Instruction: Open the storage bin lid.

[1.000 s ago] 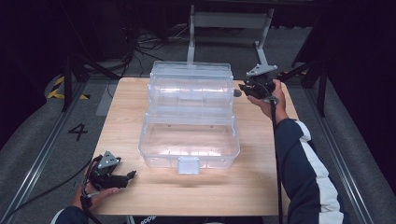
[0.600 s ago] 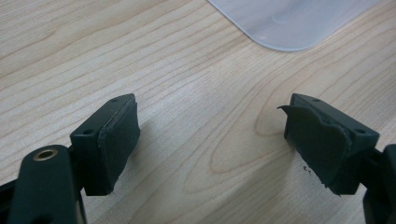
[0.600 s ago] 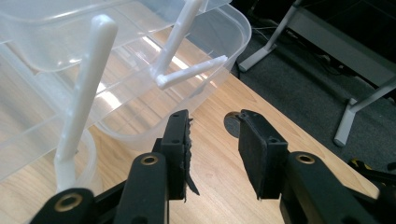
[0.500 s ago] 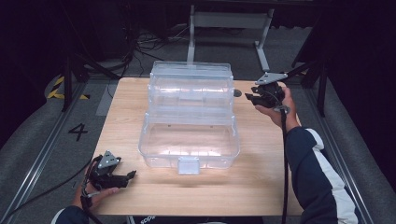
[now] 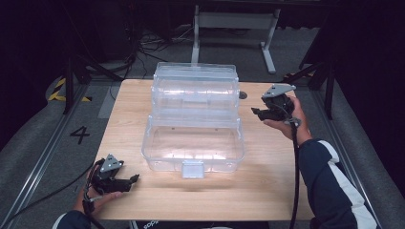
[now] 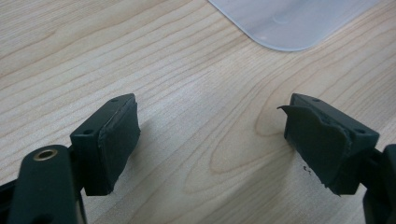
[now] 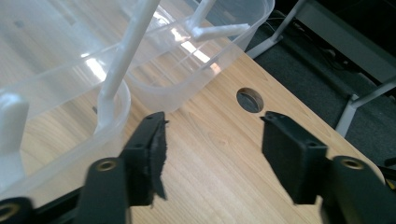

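A wooden table holds a clear plastic box, open, with stepped tiers, standing at the centre. Nearest, at seven o'clock, the left gripper rests on the table in a hand, jaws spread with nothing between them, near the box's front left corner. Farther off, at two o'clock, the right gripper is held just beside the box's right side, jaws spread and empty. Beyond it is a round hole in the tabletop.
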The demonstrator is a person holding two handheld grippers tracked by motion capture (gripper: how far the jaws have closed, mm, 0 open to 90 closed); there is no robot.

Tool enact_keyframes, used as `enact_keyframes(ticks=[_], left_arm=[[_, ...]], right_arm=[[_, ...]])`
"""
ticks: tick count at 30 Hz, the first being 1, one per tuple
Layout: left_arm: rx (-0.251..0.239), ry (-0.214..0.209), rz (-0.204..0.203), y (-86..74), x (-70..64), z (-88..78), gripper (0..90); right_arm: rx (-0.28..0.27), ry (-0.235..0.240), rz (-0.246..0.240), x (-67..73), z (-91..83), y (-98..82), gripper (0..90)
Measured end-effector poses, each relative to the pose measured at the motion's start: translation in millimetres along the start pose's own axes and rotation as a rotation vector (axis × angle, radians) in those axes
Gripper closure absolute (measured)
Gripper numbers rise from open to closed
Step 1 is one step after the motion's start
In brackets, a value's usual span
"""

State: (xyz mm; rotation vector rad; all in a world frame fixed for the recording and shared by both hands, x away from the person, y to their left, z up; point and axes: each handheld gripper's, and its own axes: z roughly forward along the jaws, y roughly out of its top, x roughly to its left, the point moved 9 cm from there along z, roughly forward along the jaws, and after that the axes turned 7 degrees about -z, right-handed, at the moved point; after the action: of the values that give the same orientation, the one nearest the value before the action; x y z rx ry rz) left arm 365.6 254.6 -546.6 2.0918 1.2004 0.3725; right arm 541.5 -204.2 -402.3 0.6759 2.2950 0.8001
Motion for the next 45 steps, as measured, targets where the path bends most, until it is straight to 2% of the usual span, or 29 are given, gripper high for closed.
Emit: enact_keyframes(ticks=[2, 7, 21, 27, 34, 36, 37, 41, 45], left_arm=[[0.000, 0.000, 0.000, 0.1, 0.0, 0.1, 18.5], [-0.001, 0.001, 0.001, 0.1, 0.0, 0.0, 18.5], [0.000, 0.000, 0.000, 0.1, 0.0, 0.1, 18.5], [0.007, 0.000, 0.002, -0.5, 0.1, -0.7, 18.5], [0.007, -0.002, -0.001, -0.7, -0.4, -0.7, 18.5], [0.008, -0.002, -0.001, -0.7, -0.4, -0.8, 18.5], [0.007, -0.001, 0.000, -0.7, -0.3, -0.8, 18.5], [0.007, -0.002, -0.001, -0.7, -0.4, -0.8, 18.5], [0.007, -0.002, -0.001, -0.7, -0.4, -0.8, 18.5]], right_arm=[[0.005, 0.010, -0.009, 3.4, -1.1, -2.9, 37.0], [0.026, -0.023, -0.032, 10.6, -6.5, -12.7, 30.8], [0.058, -0.002, -0.061, 34.3, -17.0, -48.9, 27.5], [0.056, 0.010, -0.048, 42.3, -23.5, -67.3, 26.3], [0.063, 0.002, -0.026, 50.0, -32.3, -97.0, 24.7], [0.065, 0.003, -0.022, 51.0, -33.1, -100.2, 24.3], [0.068, -0.006, -0.018, 52.7, -35.7, -109.2, 23.7], [0.069, -0.005, -0.015, 55.4, -39.2, -120.2, 22.9], [0.056, -0.002, 0.019, 59.4, -45.6, -135.6, 21.4]])
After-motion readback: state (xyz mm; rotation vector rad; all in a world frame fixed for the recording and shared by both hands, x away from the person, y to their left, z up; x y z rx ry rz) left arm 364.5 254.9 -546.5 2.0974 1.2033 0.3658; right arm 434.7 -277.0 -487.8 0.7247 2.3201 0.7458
